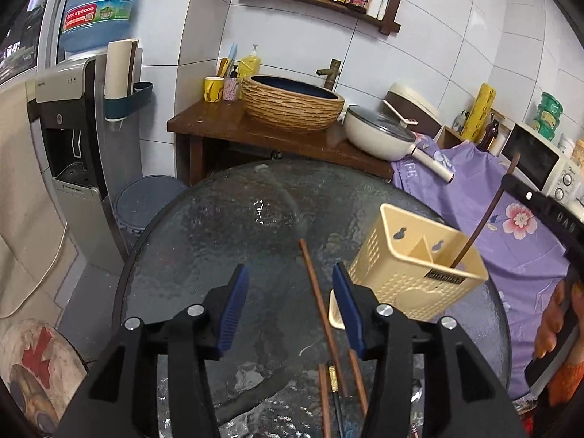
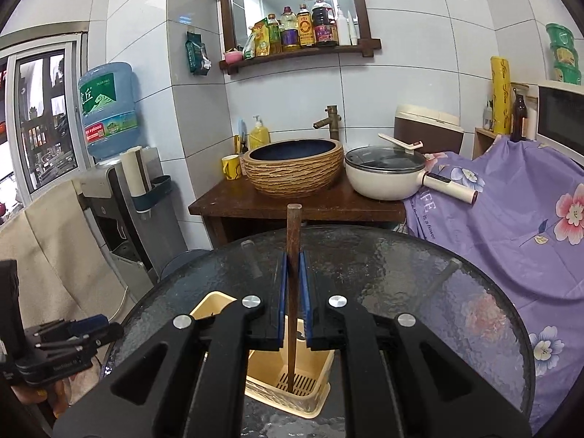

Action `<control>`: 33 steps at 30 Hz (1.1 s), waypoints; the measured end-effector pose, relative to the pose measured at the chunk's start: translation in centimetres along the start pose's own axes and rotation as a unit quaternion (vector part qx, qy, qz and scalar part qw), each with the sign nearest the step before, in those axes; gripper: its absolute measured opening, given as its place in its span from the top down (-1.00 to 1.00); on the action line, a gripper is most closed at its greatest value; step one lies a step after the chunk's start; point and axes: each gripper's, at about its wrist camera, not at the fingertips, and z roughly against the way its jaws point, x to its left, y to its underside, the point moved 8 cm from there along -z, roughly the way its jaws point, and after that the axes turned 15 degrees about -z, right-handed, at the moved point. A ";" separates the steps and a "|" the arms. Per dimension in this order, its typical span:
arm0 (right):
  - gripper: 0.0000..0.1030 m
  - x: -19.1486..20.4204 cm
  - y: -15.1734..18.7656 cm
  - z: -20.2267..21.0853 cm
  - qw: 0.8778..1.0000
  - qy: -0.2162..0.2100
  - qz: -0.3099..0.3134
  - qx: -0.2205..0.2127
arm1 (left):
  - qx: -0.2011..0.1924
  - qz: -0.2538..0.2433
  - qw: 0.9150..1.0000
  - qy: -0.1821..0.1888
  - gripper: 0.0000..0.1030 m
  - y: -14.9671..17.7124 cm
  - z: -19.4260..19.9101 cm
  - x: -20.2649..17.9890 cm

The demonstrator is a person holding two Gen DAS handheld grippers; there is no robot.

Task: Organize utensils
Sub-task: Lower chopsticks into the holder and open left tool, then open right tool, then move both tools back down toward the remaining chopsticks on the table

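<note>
White wall tiles back a cramped kitchen corner, where a round dark glass counter (image 1: pixel 219 226) carries the work. Readable writing is sparse: the blue water bottle (image 2: pixel 109 109) on the dispenser reads "TIGER HILL" above Chinese characters, the purple floral cloth (image 2: pixel 511 200) shows "is a flower", and the yellow roll (image 2: pixel 500 95) bears script too small to read. Labels on the sauce bottles (image 2: pixel 303 29) on the wooden shelf cannot be made out, and neither can the dark nameplate on the cream utensil holder (image 1: pixel 412 270).

That holder stands on the counter, at its right side in the left wrist view. The right gripper (image 2: pixel 292 292) has its fingers clamped together on a brown chopstick (image 2: pixel 292 255), upright, its lower end down inside the holder against the slotted bottom. Much of the holder is hidden behind this gripper's black body.

The left gripper (image 1: pixel 290 292) hovers with its fingers apart, nothing pressed between them; a loose chopstick (image 1: pixel 317 292) lies on the counter in the gap. More chopsticks (image 1: pixel 325 394) lie below, cut off by the frame and the fingers; their number is unclear. A hand (image 1: pixel 558 321) shows at the right edge.

Behind the counter stand a woven-look basin (image 2: pixel 292 168), a brass tap (image 2: pixel 328 120) and a lidded cream pan (image 2: pixel 383 175).
</note>
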 end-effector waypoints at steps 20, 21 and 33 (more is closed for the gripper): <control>-0.14 -5.8 8.3 4.8 0.998 0.032 0.001 0.054 | 0.080 -0.036 0.996 -0.012 -0.59 7.9 -2.8 -0.1; -0.14 -6.5 9.9 4.7 0.996 0.042 0.005 0.077 | 0.088 -0.037 0.995 -0.012 -0.59 8.4 -3.0 -0.1; -0.04 -12.6 20.9 3.6 0.973 0.106 -0.005 0.206 | 0.112 -0.047 0.992 -0.023 -0.56 11.2 -4.0 -0.5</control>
